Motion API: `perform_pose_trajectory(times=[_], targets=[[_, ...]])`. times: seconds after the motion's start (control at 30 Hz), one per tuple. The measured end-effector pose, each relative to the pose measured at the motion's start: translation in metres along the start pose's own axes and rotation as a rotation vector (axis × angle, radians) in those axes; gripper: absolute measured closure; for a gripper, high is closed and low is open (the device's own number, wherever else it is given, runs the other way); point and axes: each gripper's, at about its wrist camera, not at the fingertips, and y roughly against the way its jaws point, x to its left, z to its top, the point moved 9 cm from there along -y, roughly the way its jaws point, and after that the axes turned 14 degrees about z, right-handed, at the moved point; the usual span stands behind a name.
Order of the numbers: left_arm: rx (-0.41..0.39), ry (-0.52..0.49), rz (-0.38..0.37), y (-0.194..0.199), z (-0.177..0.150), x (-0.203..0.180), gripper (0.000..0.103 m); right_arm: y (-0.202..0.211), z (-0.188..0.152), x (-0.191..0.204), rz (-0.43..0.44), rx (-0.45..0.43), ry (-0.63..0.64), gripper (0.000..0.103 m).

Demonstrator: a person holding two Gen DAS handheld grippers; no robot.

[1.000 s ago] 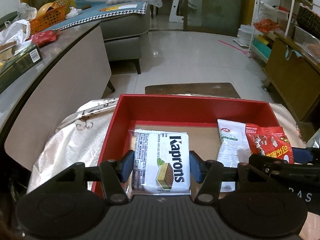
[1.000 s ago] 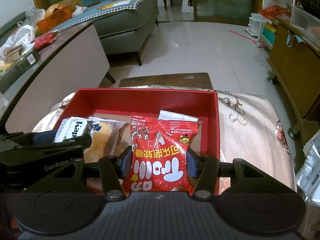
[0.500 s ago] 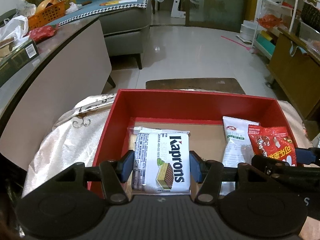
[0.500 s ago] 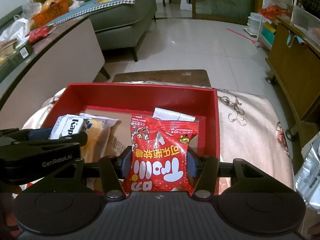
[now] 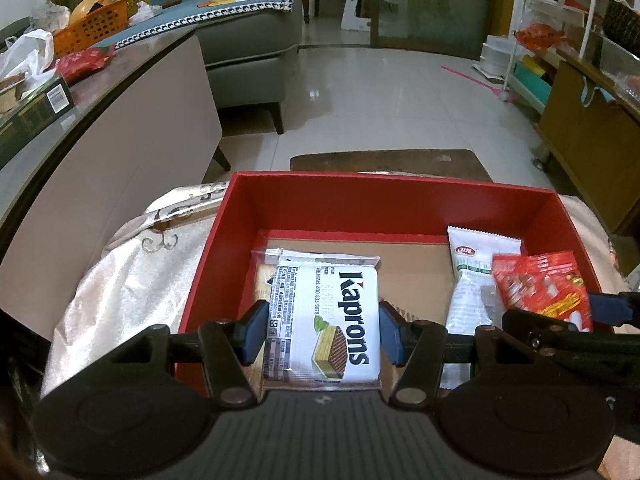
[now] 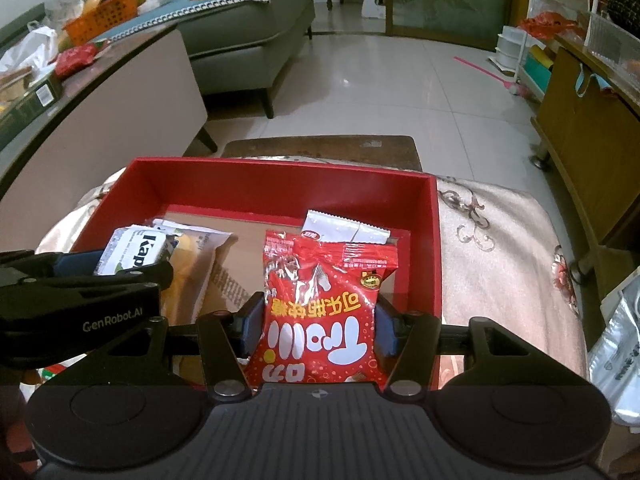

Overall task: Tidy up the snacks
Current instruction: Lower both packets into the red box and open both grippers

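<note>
A red box (image 5: 384,188) sits on a floral cloth. My left gripper (image 5: 322,332) is shut on a white Kaprons wafer pack (image 5: 332,312), held over the box's left half above a yellow bread packet (image 6: 196,264). My right gripper (image 6: 320,324) holds a red snack packet (image 6: 324,304) over the right half of the red box (image 6: 280,166). Its jaws are opening, with the pads still against the packet's sides. A white packet (image 6: 344,230) lies on the box floor behind it. Each gripper shows in the other's view at the side.
The floral cloth (image 6: 492,240) covers a low table, with a wooden stool (image 6: 320,148) just beyond. A silver bag (image 6: 616,344) lies at the right edge. A long counter (image 5: 100,92) with clutter runs along the left, a grey sofa (image 5: 256,40) stands behind it, and a wooden cabinet (image 5: 592,140) is on the right.
Both hands stay over the box with their packets. The right jaws stand very slightly wider around the red packet.
</note>
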Motion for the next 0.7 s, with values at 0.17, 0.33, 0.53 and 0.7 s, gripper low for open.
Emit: perform_pose_trajectory(times=[0.17,0.33,0.53,0.7], targets=[[0.003,0.001,0.002,0.000,0.000,0.001,0.052,0.004,0.003,0.001,0.002,-0.017,-0.001,0.038],[0.000,0.001,0.003,0.002,0.001,0.000,0.051,0.004,0.002,-0.001,0.001,-0.014,-0.006,0.037],[-0.031,-0.012,0.012,0.010,0.004,0.001,0.037,0.005,0.002,-0.001,0.003,-0.013,-0.008,0.036],[-0.033,-0.021,0.022,0.011,0.004,0.003,0.037,0.007,0.000,0.000,0.001,-0.011,0.000,0.035]])
